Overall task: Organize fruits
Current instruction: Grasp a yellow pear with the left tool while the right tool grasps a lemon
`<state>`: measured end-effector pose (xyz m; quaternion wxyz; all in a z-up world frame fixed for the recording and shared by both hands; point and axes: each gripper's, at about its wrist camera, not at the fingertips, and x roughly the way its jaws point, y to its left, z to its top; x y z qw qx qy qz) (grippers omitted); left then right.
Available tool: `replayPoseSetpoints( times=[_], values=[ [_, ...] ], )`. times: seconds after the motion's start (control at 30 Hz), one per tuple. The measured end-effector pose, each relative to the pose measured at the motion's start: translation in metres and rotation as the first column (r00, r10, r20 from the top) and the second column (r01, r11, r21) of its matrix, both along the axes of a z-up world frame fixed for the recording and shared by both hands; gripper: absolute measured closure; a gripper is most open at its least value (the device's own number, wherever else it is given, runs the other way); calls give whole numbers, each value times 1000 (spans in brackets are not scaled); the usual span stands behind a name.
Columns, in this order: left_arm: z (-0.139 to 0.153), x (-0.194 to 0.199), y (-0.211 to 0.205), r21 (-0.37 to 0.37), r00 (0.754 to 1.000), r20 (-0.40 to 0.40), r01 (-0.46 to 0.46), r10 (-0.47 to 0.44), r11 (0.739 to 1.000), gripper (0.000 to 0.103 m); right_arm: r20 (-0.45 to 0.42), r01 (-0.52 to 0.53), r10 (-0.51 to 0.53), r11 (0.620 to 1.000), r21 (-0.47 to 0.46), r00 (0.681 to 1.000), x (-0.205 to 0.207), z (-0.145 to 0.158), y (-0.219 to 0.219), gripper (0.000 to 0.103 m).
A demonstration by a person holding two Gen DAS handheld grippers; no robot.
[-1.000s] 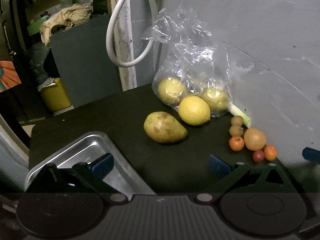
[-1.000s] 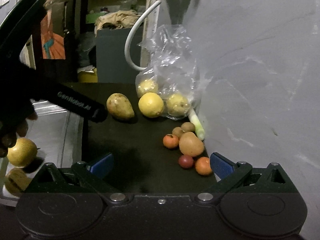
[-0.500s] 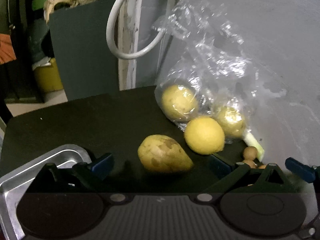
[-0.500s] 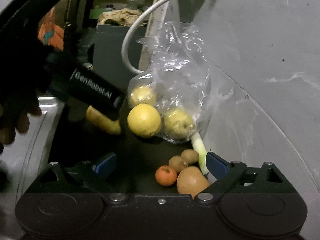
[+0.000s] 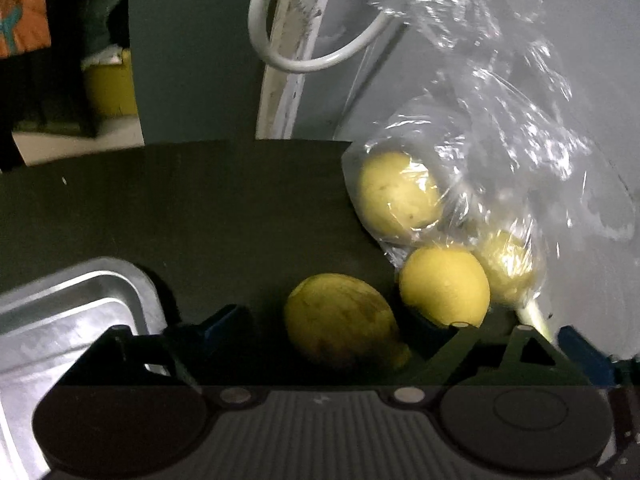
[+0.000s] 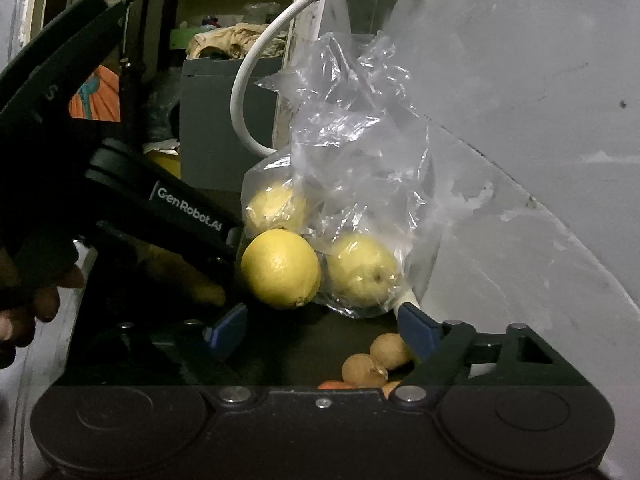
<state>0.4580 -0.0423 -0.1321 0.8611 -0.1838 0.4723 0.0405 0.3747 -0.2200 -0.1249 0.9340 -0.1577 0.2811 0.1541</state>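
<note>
A speckled yellow-green pear (image 5: pixel 340 320) lies on the dark table between the fingers of my left gripper (image 5: pixel 326 325), which is open and straddles it. To its right a lemon (image 5: pixel 444 286) rests against a clear plastic bag (image 5: pixel 480 152) holding two yellow fruits. In the right wrist view my right gripper (image 6: pixel 320 330) is open, just short of the lemon (image 6: pixel 280 268) and the bag (image 6: pixel 352 152). The left gripper's body (image 6: pixel 160 216) covers most of the pear (image 6: pixel 206 292). Small brown fruits (image 6: pixel 376 360) lie below the right fingers.
A metal tray (image 5: pixel 80 312) sits at the left on the table. A grey wall (image 5: pixel 520 20) stands close behind the bag, with a white hose loop (image 5: pixel 320 56) hanging beside it. A person's hand (image 6: pixel 24 308) holds the left gripper.
Both grippers moved forward toward the fruit. The pear now lies between the left gripper's fingers, and the right gripper has closed in on the lemon and bag.
</note>
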Motion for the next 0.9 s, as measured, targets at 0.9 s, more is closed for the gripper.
replayPoseSetpoints(
  times=[0.9],
  values=[
    [2,9,-5,21,997,29,70,-71,997,29,-132,-99,97,995,-5,986,50,-25,32,48]
  ],
)
